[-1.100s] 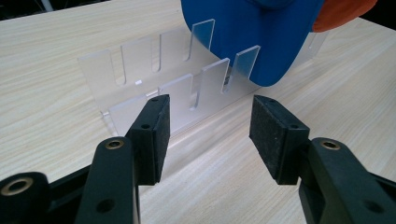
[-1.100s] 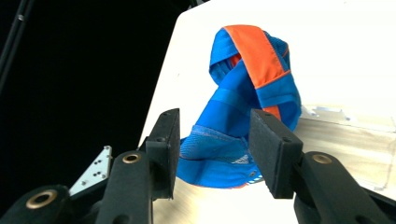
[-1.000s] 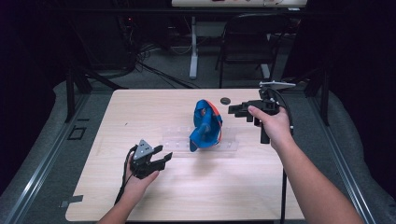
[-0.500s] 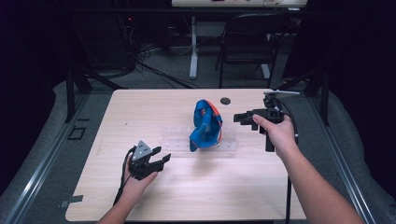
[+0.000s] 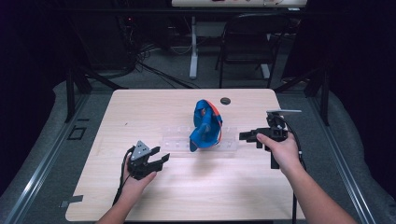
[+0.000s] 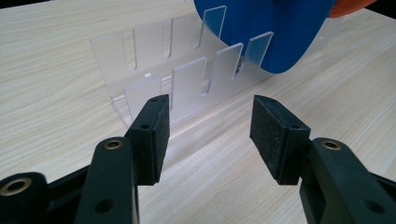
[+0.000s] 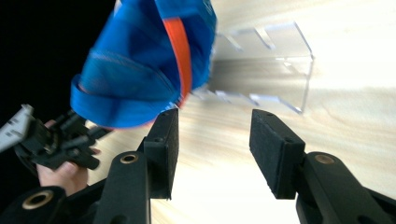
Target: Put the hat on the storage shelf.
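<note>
A clear slotted rack lies across the middle of the wooden table. Several blue plates and an orange one stand on edge in its right half. My left gripper rests low at the front left, open, pointing at the rack's empty left end, with the blue plates beyond. My left gripper's jaws hold nothing. My right gripper hovers open just off the rack's right end. In the right gripper view its jaws face the blue plates and the rack.
A small dark round disc lies on the table behind the rack. A black chair and a table leg stand beyond the far edge. The left gripper appears far off in the right gripper view.
My right gripper has come down and toward the table's front, from behind the plates to the rack's right end. The left gripper has stayed where it was.
</note>
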### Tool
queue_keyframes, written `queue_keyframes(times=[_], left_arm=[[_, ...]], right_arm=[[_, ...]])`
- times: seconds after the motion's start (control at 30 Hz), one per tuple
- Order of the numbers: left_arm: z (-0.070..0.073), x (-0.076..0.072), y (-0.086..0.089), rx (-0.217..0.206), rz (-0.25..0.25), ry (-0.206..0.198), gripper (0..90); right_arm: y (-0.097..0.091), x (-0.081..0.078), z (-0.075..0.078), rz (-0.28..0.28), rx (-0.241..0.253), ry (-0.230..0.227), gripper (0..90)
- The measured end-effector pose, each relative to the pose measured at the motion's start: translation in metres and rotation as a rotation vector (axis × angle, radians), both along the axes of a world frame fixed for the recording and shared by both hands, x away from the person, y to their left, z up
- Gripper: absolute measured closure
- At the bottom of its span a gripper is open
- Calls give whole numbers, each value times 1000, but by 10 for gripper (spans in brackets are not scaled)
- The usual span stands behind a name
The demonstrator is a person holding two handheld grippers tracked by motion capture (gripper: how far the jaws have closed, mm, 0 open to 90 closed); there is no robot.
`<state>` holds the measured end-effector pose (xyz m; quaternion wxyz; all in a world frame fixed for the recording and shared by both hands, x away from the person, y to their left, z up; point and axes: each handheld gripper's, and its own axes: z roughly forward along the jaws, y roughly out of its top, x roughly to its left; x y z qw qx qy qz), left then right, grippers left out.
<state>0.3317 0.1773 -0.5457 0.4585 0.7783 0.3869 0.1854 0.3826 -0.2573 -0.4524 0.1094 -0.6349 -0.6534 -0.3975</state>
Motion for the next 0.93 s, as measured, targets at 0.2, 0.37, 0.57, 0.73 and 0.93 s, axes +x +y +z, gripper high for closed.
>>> queue_keyframes(times=[0.2,0.37,0.57,0.73,0.93], left_arm=[[-2,1,1,-4,9,2,481],[-3,2,2,2,12,4,481],[-3,2,2,5,14,8,480],[-4,2,1,6,18,14,476],[-4,1,-7,0,-11,11,467]], right_arm=[[-6,-20,-22,-6,-32,-30,527],[-7,-39,-45,7,-28,-51,528],[-6,-60,-66,8,-4,-73,526],[-3,-71,-76,3,12,-107,519],[-3,-84,-87,14,74,-243,470]])
